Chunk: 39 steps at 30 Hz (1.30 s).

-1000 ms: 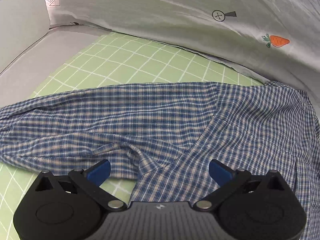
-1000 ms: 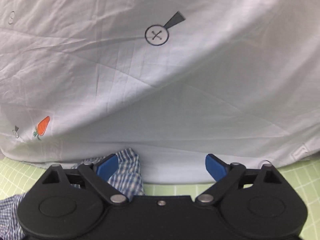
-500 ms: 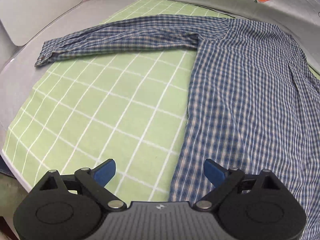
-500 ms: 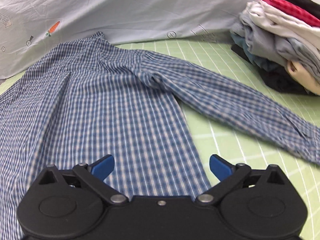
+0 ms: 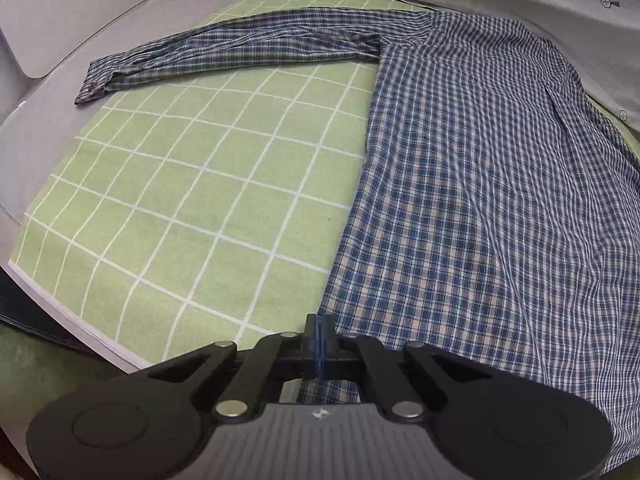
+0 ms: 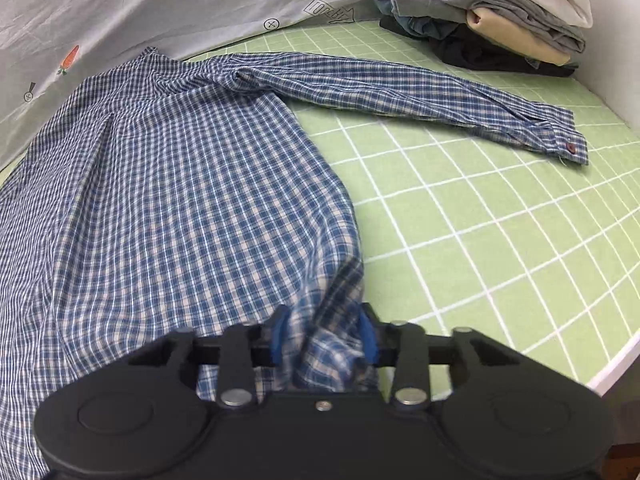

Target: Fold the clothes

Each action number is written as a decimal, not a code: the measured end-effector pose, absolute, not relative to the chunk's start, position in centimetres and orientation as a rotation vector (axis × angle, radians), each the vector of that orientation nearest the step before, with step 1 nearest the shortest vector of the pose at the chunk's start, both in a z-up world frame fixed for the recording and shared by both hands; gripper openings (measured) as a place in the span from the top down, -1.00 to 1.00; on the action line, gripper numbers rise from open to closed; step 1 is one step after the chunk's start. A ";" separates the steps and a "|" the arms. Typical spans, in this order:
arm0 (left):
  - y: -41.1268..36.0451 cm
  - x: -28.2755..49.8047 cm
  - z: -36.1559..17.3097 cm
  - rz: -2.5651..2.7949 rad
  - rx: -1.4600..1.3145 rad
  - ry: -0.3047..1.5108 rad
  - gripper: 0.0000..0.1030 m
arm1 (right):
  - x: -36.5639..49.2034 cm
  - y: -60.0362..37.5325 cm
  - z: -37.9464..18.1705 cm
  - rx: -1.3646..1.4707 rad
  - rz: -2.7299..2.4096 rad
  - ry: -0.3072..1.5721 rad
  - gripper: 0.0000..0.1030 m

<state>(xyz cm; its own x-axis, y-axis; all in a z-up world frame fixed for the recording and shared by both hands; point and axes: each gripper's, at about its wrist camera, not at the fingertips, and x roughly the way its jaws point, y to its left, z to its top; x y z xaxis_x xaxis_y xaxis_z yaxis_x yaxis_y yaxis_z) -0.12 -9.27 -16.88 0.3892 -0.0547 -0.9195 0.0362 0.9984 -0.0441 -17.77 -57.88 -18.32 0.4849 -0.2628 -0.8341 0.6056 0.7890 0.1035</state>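
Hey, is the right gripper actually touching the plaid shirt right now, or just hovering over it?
Touching. In the right wrist view, the right gripper has a bunched corner of the plaid shirt pinched between its blue pads, with fabric filling the space between them.

Count: one plaid shirt, two sleeves spread, on one green grid mat. One pile of folded clothes at the mat's far right corner. Two grippers: left gripper, right gripper; one printed grey sheet along the far edge.

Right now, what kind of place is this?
Probably a home clothes-folding spot: a blue checked long-sleeved shirt spread on a green grid-lined mat, a heap of folded clothes, and a pale carrot-print cloth behind.
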 end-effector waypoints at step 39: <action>-11.7 0.8 -17.3 -0.101 0.111 1.160 0.53 | -21.9 -57.9 -16.5 0.497 -0.781 0.764 0.51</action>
